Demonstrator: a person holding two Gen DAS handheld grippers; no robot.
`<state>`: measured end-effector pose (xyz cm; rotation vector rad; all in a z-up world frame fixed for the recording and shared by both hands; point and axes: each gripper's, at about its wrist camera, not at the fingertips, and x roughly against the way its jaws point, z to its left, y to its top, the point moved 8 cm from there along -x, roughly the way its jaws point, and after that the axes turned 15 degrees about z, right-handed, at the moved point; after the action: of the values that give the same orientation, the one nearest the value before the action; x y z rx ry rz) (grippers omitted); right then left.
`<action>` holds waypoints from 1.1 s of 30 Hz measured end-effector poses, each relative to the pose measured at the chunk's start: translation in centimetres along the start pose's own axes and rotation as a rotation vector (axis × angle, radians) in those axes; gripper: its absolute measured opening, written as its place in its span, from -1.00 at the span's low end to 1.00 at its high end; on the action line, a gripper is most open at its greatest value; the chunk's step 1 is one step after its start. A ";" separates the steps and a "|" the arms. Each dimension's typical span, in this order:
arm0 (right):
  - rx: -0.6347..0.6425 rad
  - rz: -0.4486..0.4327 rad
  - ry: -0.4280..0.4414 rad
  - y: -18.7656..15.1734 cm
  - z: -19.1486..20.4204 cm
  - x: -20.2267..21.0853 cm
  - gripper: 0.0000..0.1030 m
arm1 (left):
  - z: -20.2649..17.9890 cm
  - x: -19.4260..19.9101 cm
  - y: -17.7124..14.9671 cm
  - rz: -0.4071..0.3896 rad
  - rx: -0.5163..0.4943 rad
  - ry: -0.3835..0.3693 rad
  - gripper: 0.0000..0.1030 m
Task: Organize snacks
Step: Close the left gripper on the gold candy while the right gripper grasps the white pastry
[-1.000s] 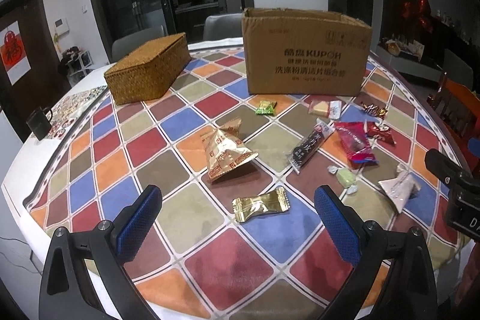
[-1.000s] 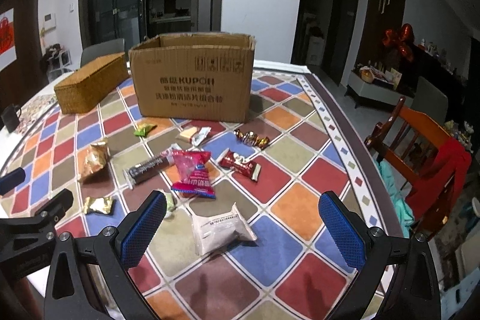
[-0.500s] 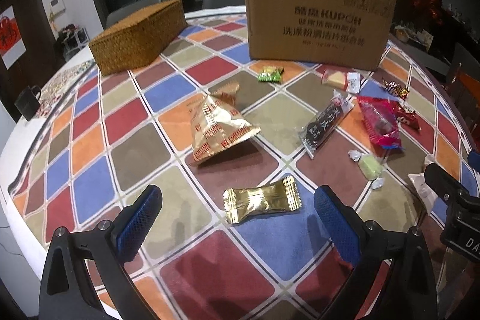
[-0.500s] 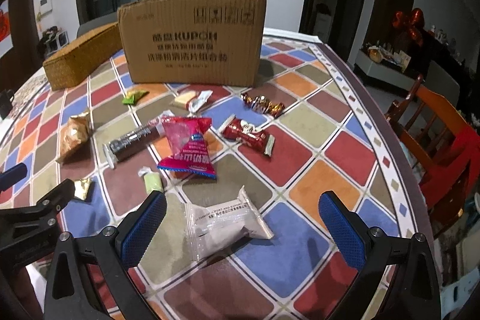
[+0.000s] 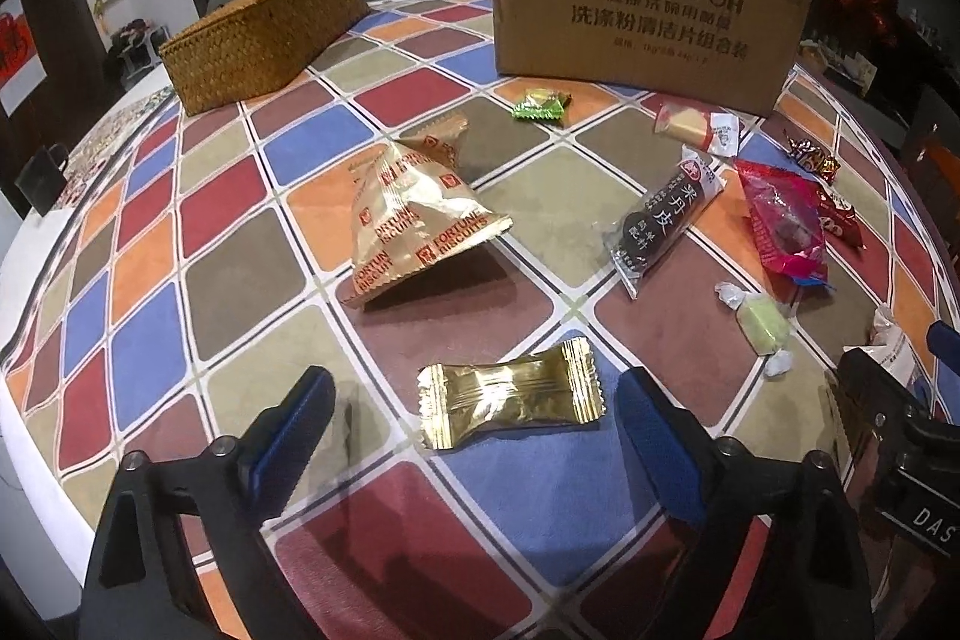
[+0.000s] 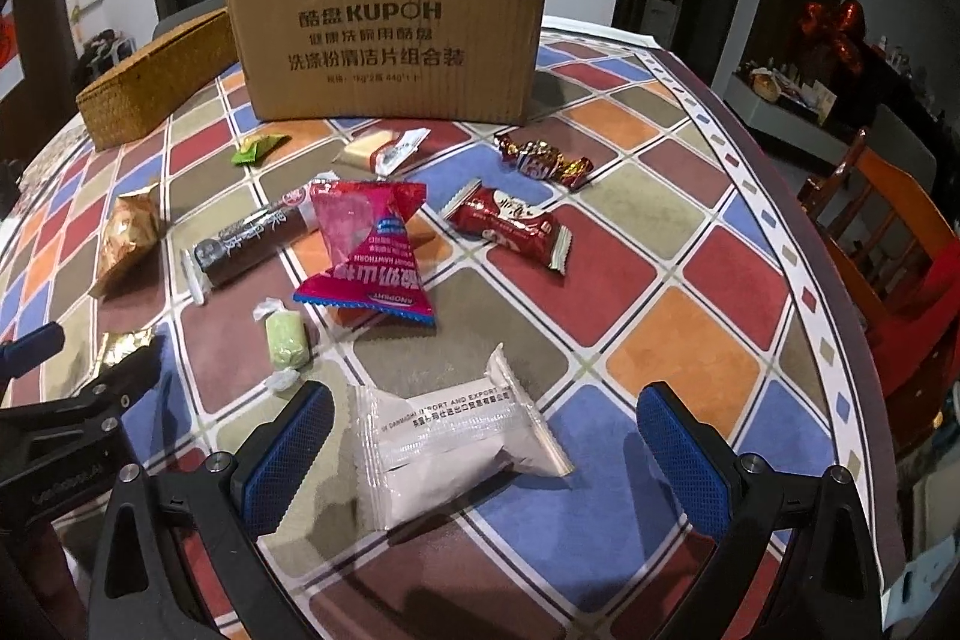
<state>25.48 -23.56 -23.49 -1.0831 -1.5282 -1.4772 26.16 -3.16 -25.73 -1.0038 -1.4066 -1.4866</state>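
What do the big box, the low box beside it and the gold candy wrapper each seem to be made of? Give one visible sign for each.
Big box: brown corrugated cardboard, matte; fluting shows along its top edge.
Low box: probably woven straw or rattan; a tight plaited texture covers it.
Gold candy wrapper: shiny metallic foil or metallised film; it glints, creases and has crimped ends.

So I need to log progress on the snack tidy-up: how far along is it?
Nothing looks sorted yet: every snack lies loose on the table. In hand: the open left gripper brackets the gold candy, and the open right gripper brackets the white packet. Left: all the rest, in front of the cardboard box.
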 end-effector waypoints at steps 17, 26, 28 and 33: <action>0.001 0.041 0.078 -0.4 0.6 -1.0 0.11 | -1.3 0.3 0.3 -0.032 -0.049 -0.065 -0.19; -0.009 0.042 0.105 -0.4 0.6 -0.8 -0.05 | -1.7 0.5 0.1 -0.035 -0.069 -0.075 -0.25; -0.016 0.042 0.105 -0.4 0.4 -0.8 -0.05 | -1.7 0.6 0.0 -0.036 -0.070 -0.074 -0.25; -0.026 0.033 0.103 -0.3 0.1 -0.4 -0.05 | -1.7 1.2 0.0 -0.048 -0.067 -0.079 -0.25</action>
<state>25.35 -23.49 -24.02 -1.0264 -1.4173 -1.5103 25.78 -4.89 -24.63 -1.0871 -1.4540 -1.5528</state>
